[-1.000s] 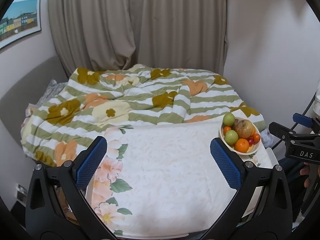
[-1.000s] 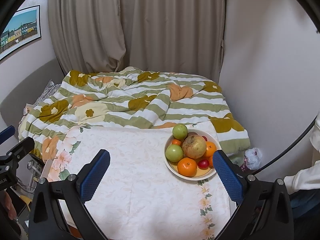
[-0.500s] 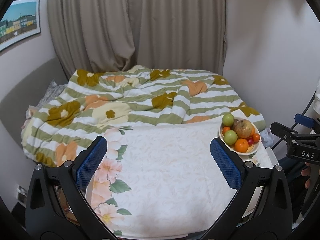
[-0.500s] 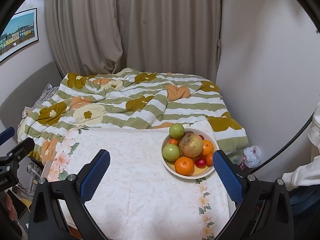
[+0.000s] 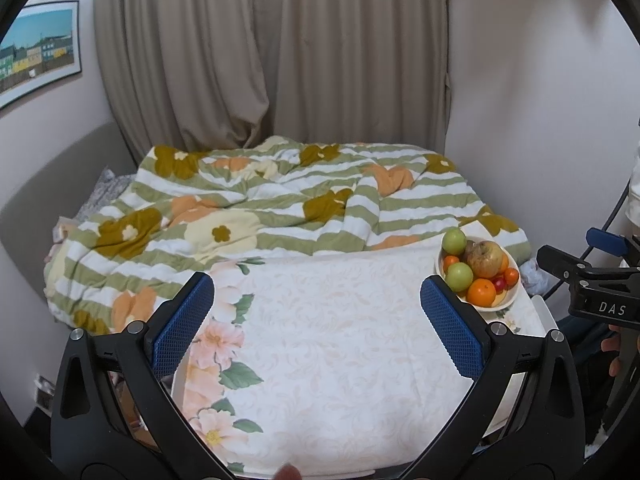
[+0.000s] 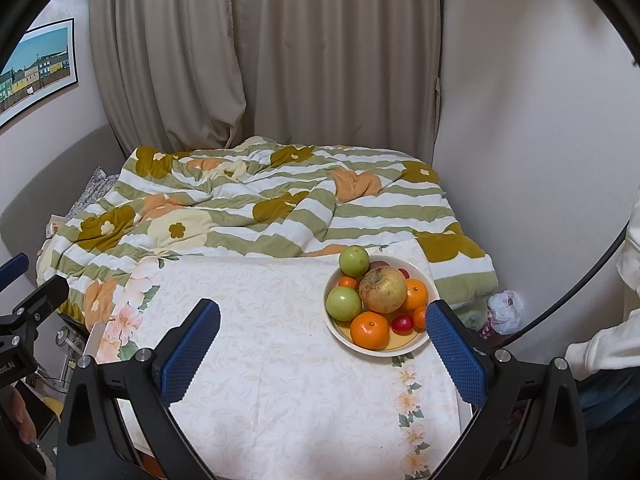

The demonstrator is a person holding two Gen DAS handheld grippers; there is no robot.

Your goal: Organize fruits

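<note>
Two grippers hover over a cloth-covered surface (image 6: 280, 360), neither holding anything. Left gripper (image 5: 316, 324) has its jaws wide apart above the middle of the surface, blue pads facing each other with bare cloth between them. Right gripper (image 6: 322, 350) likewise has its jaws spread apart; its right pad sits just beside the bowl (image 6: 416, 347) in that view, though whether they touch cannot be told.

All the fruit sits in the white bowl, near the far right corner of the surface. Piled in it are a large brownish apple (image 6: 383, 290) on top at the centre, a green fruit (image 6: 354, 261) at the far rim, a second green fruit (image 6: 343, 303) at the left, an orange (image 6: 369, 330) at the near rim, a second orange (image 6: 416, 294) at the right, a small red fruit (image 6: 402, 323) beside the near orange, and small orange fruits tucked among them. From the left wrist view the same bowl (image 5: 500, 307) shows at the right edge of the surface, past the right pad.

Floral print runs along the left and right edges of the cloth. Beyond the far edge lies a bed with a striped flowered quilt (image 6: 260, 208), curtains (image 6: 280, 60) behind it and a framed picture (image 6: 38, 68) on the left wall. White sleeve (image 6: 600, 344) shows at the right
</note>
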